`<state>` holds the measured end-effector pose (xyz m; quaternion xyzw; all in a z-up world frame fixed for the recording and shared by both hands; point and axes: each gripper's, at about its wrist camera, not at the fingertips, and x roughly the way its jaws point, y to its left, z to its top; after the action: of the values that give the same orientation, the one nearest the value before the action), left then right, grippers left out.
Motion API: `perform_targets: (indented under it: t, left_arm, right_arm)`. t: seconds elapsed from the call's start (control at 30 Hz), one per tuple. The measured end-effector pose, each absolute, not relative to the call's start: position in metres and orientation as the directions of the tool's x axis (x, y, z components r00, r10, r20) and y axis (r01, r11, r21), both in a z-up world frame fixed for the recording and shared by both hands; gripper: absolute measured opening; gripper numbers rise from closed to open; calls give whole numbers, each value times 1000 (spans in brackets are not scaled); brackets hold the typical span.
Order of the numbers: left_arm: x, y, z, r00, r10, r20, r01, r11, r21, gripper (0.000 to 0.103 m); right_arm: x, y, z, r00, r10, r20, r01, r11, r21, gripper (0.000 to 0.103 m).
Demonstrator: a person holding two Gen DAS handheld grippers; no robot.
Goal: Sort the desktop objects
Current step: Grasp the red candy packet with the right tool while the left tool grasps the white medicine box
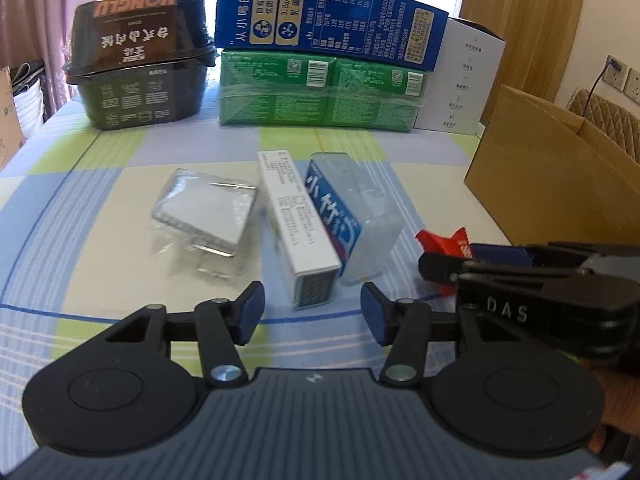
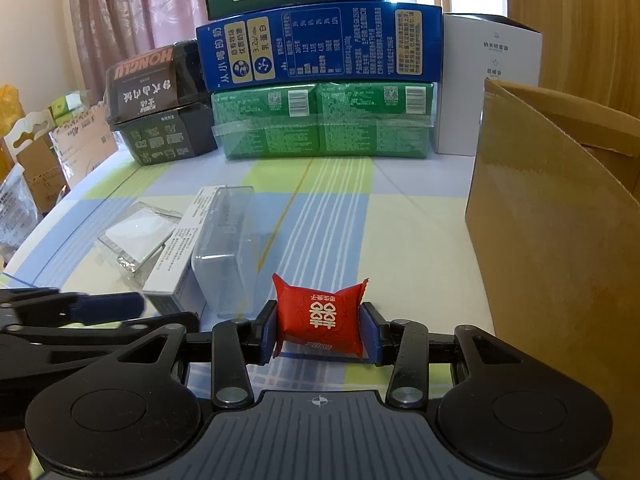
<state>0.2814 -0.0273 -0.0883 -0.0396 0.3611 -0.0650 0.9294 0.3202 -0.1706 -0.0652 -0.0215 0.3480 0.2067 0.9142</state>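
Observation:
My right gripper (image 2: 320,334) is shut on a red candy packet (image 2: 320,318) with white characters, held just above the checked tablecloth. From the left wrist view that packet (image 1: 438,240) pokes out beyond the right gripper's fingers at the right. My left gripper (image 1: 313,312) is open. The near end of a long white medicine box (image 1: 296,224) lies between its fingertips, with a gap on each side. A clear plastic case with a blue label (image 1: 352,216) leans against that box. Left of it lies a clear packet with a white square inside (image 1: 208,216).
An open brown cardboard box (image 2: 560,240) stands at the right. Across the back are a black food tub (image 1: 140,72), a stack of green and blue cartons (image 1: 324,64) and a white carton (image 1: 460,76). The tablecloth (image 2: 360,220) lies bare between the candy and the cartons.

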Motion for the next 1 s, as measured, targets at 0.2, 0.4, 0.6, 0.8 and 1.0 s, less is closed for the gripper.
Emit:
perform_targets:
  t: [0.2, 0.4, 0.6, 0.8, 1.0]
  left_arm:
    - [293, -31, -95, 732, -124, -670, 72, 992, -105, 35]
    - [297, -27, -96, 733, -106, -672, 54, 994, -98, 23]
    - [285, -26, -91, 710, -101, -697, 52, 994, -91, 21]
    - [248, -33, -86, 670, -72, -739, 53, 997, -49, 20]
    - [191, -42, -81, 636, -60, -769, 78, 997, -13, 20]
  right_arm:
    - [321, -174, -65, 669, 369, -645, -389, 914, 120, 40]
    - [322, -173, -66, 659, 378, -650, -391, 911, 133, 40]
    - [316, -173, -64, 636, 385, -669, -396, 907, 145, 40]
    - [296, -178, -56, 593, 388, -706, -406, 901, 153, 40]
    - [261, -183, -40, 548, 416, -726, -440, 881, 173, 40]
